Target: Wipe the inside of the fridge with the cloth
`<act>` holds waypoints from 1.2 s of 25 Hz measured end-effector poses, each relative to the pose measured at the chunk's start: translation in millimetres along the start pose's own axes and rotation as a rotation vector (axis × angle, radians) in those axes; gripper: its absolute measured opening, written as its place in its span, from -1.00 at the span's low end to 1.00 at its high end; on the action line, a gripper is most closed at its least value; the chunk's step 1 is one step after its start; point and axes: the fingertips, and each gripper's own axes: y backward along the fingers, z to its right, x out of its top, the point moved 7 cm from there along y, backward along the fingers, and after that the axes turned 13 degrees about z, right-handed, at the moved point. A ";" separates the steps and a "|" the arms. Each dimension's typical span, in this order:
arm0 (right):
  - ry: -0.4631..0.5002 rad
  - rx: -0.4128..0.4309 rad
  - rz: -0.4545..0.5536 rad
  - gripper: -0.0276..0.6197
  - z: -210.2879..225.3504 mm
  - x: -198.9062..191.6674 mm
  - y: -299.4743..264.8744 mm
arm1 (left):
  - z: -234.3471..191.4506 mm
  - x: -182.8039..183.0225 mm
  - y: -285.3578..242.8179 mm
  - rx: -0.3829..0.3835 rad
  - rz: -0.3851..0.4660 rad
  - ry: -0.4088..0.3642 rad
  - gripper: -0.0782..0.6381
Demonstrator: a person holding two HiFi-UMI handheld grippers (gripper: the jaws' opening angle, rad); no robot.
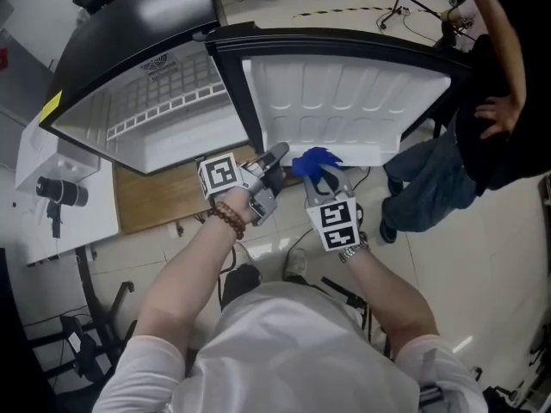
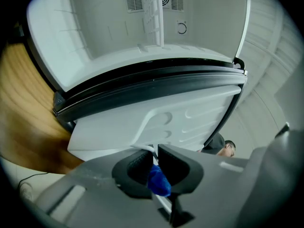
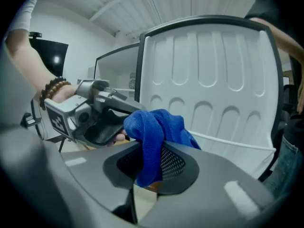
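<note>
Wiping not begun: right gripper (image 3: 152,148) clamps a crumpled blue microfibre cloth (image 3: 159,125); left gripper (image 2: 154,159), fingers narrow, pinches its corner. Next: probably into the white fridge (image 1: 172,140) ahead.

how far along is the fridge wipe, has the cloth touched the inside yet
Done: the fridge door stands open. In hand: the right gripper is shut on the cloth, held out in front of the door. The left gripper is nearly shut beside it, with a bit of blue between its jaws. Left: the whole wipe, since the cloth is not yet against the fridge interior.
</note>
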 end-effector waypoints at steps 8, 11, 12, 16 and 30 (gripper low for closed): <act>-0.059 0.063 -0.045 -0.71 -12.1 -20.6 -47.1 | 2.2 1.6 -1.6 0.009 -0.044 0.017 -0.71; -0.095 0.097 -0.052 -0.71 -11.6 -27.9 -62.8 | 3.7 3.5 -3.0 -0.009 -0.056 0.006 -0.71; -0.107 0.109 -0.054 -0.71 -11.4 -30.5 -67.8 | 3.4 3.7 -2.8 -0.005 -0.060 0.010 -0.71; -0.137 0.144 -0.058 -0.71 -11.1 -39.7 -87.7 | 3.4 3.9 -2.8 -0.011 -0.071 0.019 -0.69; -0.130 0.038 -0.109 -0.71 1.1 -50.5 -93.7 | 4.1 2.2 -1.6 -0.026 -0.083 0.041 -0.70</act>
